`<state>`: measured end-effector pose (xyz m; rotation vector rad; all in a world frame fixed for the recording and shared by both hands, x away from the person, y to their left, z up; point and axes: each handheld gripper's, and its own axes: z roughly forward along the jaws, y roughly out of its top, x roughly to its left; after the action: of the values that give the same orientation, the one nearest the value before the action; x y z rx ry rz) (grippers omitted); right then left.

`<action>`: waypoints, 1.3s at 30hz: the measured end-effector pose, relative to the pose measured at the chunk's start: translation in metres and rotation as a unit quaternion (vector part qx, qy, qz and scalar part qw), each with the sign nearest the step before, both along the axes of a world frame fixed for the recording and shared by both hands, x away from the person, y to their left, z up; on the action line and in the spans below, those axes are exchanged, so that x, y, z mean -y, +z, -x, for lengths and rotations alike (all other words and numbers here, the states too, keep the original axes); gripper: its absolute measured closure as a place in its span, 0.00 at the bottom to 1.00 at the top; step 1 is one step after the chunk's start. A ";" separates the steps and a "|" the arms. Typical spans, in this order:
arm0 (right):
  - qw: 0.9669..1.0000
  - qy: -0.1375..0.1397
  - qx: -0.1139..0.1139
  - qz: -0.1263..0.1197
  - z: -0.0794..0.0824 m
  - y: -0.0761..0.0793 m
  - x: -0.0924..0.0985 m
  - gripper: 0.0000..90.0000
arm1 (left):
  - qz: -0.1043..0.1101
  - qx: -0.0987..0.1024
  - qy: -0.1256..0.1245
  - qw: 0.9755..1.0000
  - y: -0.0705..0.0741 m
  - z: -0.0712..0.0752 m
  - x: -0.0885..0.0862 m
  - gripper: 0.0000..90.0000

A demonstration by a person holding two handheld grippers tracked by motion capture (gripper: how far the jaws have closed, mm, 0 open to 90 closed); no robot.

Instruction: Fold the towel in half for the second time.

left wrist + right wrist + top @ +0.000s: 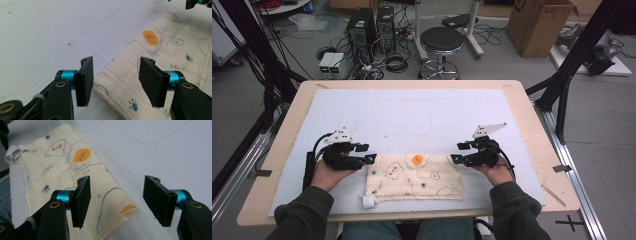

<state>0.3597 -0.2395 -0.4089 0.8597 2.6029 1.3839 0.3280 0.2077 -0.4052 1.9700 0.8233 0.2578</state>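
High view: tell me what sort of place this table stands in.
Probably a robotics or recording lab, not a home. Computer towers stand on the floor among loose cables, black frame struts flank the table, and a cardboard box sits behind.

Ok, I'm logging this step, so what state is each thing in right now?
Cloth: folded, lying flat on the mat, held by neither gripper.
White tag: sticking out at the cloth's near-left corner.
Left gripper: open, over a cloth corner.
Right gripper: open, over the opposite corner.
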 end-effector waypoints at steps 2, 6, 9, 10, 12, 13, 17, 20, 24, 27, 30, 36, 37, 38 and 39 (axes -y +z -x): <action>1.000 -0.004 -0.006 0.002 -0.005 -0.001 0.002 0.45 | -0.006 -0.005 0.005 1.000 -0.004 -0.005 0.000 0.52; 1.000 -0.007 -0.021 0.010 -0.013 -0.008 0.002 0.49 | -0.015 -0.027 0.009 0.999 -0.014 -0.017 -0.001 0.53; 0.999 -0.006 -0.042 0.012 -0.021 -0.013 0.004 0.53 | -0.011 -0.044 0.011 0.999 -0.019 -0.023 -0.001 0.54; 0.998 -0.008 -0.053 0.011 -0.023 -0.015 0.005 0.55 | -0.012 -0.047 0.013 0.999 -0.021 -0.024 -0.001 0.54; 0.998 -0.001 -0.070 0.012 -0.027 -0.020 0.004 0.56 | -0.019 -0.058 0.014 0.998 -0.024 -0.027 -0.001 0.54; 0.997 0.001 -0.071 0.014 -0.028 -0.021 0.003 0.57 | -0.023 -0.065 0.015 0.998 -0.026 -0.028 0.000 0.55; 0.995 0.030 -0.087 0.032 -0.028 -0.027 -0.006 0.66 | -0.032 -0.074 0.007 0.997 -0.030 -0.030 0.001 0.61; 0.994 0.041 -0.085 0.050 -0.027 -0.029 -0.010 0.77 | -0.047 -0.079 -0.006 0.996 -0.032 -0.029 0.004 0.74; 0.993 0.059 -0.092 0.053 -0.027 -0.030 -0.011 0.90 | -0.053 -0.073 -0.021 0.996 -0.034 -0.029 0.006 0.91; 0.993 0.062 -0.092 0.051 -0.028 -0.029 -0.011 0.92 | -0.047 -0.076 -0.017 0.996 -0.034 -0.031 0.005 0.93; 0.993 0.058 -0.090 0.051 -0.029 -0.029 -0.010 0.93 | -0.045 -0.070 -0.009 0.997 -0.033 -0.031 0.004 0.94; 0.994 0.049 -0.082 0.054 -0.034 -0.024 -0.011 0.93 | -0.027 -0.067 0.010 0.997 -0.028 -0.037 -0.001 0.94; 0.994 0.047 -0.080 0.052 -0.035 -0.023 -0.011 0.93 | -0.026 -0.063 0.013 0.998 -0.027 -0.039 -0.001 0.94; 0.994 0.048 -0.079 0.053 -0.037 -0.021 -0.011 0.93 | -0.025 -0.062 0.012 0.998 -0.026 -0.040 -0.001 0.94; 0.994 0.047 -0.078 0.053 -0.039 -0.020 -0.012 0.93 | -0.026 -0.063 0.015 0.998 -0.025 -0.042 -0.001 0.94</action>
<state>0.3983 -0.2280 -0.4291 0.8731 2.8394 1.2314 0.3700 0.2088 -0.4303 2.0396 0.9351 0.1760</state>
